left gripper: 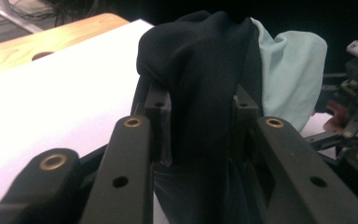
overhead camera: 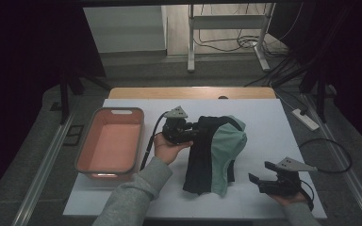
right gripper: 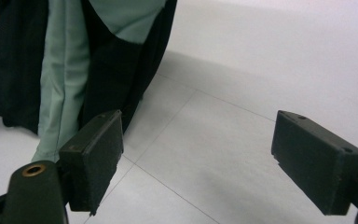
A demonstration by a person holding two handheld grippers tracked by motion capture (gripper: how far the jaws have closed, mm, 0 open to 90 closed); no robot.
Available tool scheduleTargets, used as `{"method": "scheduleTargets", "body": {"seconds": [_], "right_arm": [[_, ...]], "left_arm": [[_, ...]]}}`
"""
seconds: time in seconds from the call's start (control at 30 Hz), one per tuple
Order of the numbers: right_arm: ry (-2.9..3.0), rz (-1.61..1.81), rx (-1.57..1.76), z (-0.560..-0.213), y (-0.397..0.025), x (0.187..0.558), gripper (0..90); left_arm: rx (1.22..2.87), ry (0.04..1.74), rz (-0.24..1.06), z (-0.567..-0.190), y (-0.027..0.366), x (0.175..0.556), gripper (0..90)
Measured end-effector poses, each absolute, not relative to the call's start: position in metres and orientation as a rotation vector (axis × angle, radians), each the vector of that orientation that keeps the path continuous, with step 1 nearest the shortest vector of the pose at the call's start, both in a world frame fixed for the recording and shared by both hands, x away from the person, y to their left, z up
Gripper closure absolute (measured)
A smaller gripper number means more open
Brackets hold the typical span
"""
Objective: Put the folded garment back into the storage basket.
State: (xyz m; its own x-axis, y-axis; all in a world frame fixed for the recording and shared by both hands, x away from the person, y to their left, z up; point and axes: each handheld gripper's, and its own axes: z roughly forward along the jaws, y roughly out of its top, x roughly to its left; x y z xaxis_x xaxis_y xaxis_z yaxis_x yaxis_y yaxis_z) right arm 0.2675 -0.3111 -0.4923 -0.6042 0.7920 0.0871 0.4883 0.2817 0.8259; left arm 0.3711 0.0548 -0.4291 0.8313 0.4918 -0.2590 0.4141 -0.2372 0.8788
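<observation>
One garment (overhead camera: 215, 153), black with a mint-green panel, sits at the middle of the white table (overhead camera: 273, 122), lifted at its far end and draping down toward the person. Its long axis runs from the far side of the table toward the near edge, the raised bunched end farthest away and the loose hem nearest. The left gripper (overhead camera: 195, 133) comes in from the garment's left side and is clamped on a bunched fold of the black fabric near the top (in the left gripper view the cloth (left gripper: 205, 93) fills the gap between both jaws). The right gripper (overhead camera: 259, 174) hangs near the table's near right corner, apart from the garment, its jaws spread wide with bare tabletop between them. A salmon-pink tub (overhead camera: 96, 127) stands at the table's left side, well apart from the garment.
</observation>
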Motion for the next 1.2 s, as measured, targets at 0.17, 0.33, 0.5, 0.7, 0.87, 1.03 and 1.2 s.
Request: {"method": "scheduleTargets", "body": {"seconds": [0.17,0.33,0.5,0.7,0.87,1.03,1.2], "right_arm": [[2.216,1.241,1.162,-0.492,-0.311,0.268,16.8],[2.214,1.242,1.161,-0.492,-0.311,0.268,16.8],[2.216,1.240,1.162,-0.492,-0.311,0.268,16.9],[2.214,1.239,1.163,-0.493,-0.311,0.268,16.8],[2.215,1.238,1.162,-0.493,-0.311,0.268,16.8],[2.216,1.237,1.163,-0.493,-0.311,0.268,16.8],[2.216,1.237,1.163,-0.493,-0.311,0.268,16.8]], "left_arm": [[1.842,0.677,0.086,-0.423,0.057,0.369,68.7],[1.832,0.670,0.098,-0.418,0.060,0.367,68.7],[1.816,0.669,0.108,-0.413,0.065,0.366,68.7],[1.794,0.669,0.115,-0.406,0.072,0.364,68.6],[1.789,0.666,0.133,-0.400,0.076,0.362,68.6],[1.770,0.665,0.132,-0.396,0.081,0.361,68.6],[1.765,0.665,0.150,-0.392,0.084,0.359,68.6]]}}
